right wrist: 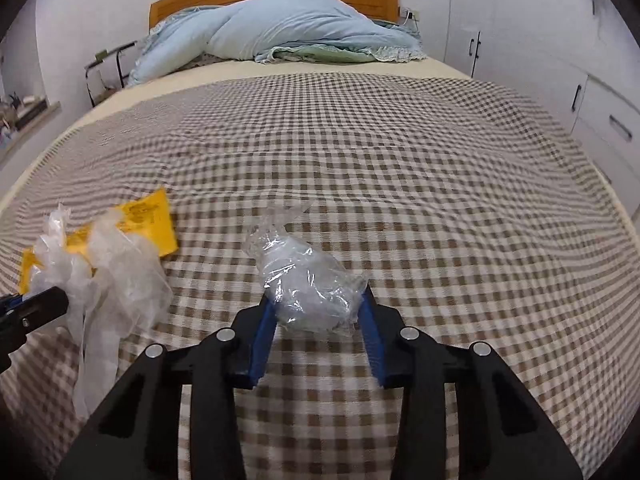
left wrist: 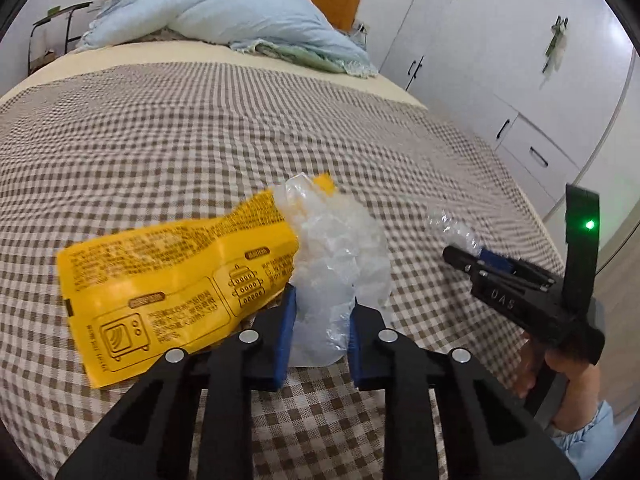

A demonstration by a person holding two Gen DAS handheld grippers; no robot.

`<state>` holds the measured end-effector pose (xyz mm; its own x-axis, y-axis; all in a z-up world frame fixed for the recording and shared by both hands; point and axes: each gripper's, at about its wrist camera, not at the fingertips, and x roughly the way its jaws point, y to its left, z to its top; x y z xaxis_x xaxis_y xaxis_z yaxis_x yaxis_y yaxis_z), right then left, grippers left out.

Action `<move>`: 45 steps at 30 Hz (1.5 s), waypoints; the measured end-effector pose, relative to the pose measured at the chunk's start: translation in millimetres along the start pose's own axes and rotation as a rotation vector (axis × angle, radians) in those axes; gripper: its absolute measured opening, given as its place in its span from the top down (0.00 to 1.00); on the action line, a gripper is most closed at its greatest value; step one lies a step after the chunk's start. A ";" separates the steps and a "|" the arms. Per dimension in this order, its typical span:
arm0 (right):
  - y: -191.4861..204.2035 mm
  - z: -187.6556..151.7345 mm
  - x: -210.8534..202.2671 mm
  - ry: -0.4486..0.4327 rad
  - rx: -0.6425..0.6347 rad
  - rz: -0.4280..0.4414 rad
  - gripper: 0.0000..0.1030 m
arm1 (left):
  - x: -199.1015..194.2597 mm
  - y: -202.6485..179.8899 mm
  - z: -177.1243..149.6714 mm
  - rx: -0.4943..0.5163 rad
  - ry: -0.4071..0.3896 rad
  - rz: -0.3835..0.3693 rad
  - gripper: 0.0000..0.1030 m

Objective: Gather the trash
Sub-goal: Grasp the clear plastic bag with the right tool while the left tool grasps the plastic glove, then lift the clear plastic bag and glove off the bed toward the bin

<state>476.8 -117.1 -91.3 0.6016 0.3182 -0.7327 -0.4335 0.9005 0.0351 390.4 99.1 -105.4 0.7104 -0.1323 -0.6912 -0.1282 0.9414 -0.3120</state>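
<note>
On the checked bed [right wrist: 360, 152], a clear crumpled wrap [right wrist: 308, 284] sits clamped in the right tool [right wrist: 318, 332]. At its nine o'clock the left tool [left wrist: 320, 328] pinches white plastic [left wrist: 336, 256] beside the yellow wrapper [left wrist: 168, 276]. Both pickups look made; lifting to a bin seems next.

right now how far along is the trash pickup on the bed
Nothing looks binned yet; no bin is in view. In hand: the left tool pinches the white plastic bag, which lies against the yellow wrapper, and the right tool is shut on the clear crumpled plastic. Left: lifting both off the checked bedspread and taking the wrapper too.
</note>
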 end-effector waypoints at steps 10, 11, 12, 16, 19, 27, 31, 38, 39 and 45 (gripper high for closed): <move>4.2 -4.3 -6.9 0.000 -0.014 -0.014 0.62 | -8.7 5.0 1.6 -0.040 0.019 -0.003 0.77; 4.5 -4.4 -7.6 -0.001 -0.015 -0.015 0.62 | -10.3 7.5 0.8 -0.051 0.012 -0.015 0.77; 4.4 -4.6 -8.7 -0.002 -0.016 -0.016 0.62 | -11.6 8.7 -0.3 -0.057 0.006 -0.017 0.77; 4.6 -7.0 -11.6 -0.003 -0.019 -0.017 0.62 | -18.2 18.3 -0.5 -0.107 -0.016 -0.020 0.57; 4.6 -7.8 -12.9 -0.004 -0.020 -0.019 0.62 | -21.1 22.9 -0.4 -0.121 -0.027 -0.019 0.48; 10.2 -10.5 -17.3 -0.007 -0.038 -0.019 0.62 | -18.4 34.4 -4.4 -0.152 -0.029 0.001 0.50; 12.0 -10.9 -16.3 -0.005 -0.043 -0.021 0.62 | -14.5 44.3 -7.0 -0.214 -0.025 -0.080 0.91; 15.8 -9.8 -15.3 -0.005 -0.052 -0.022 0.62 | -39.2 41.3 -5.2 -0.189 -0.131 -0.051 0.95; 16.7 -9.6 -16.0 -0.008 -0.055 -0.023 0.62 | -42.1 38.9 -4.6 -0.175 -0.141 -0.040 0.95; 20.5 -8.4 -27.0 -0.042 -0.065 -0.017 0.62 | -54.3 19.9 -2.8 -0.092 -0.182 0.018 0.95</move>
<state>446.0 -109.7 -76.5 0.6361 0.3168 -0.7036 -0.4649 0.8851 -0.0218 347.3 124.2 -75.9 0.8199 -0.0494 -0.5704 -0.1990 0.9096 -0.3648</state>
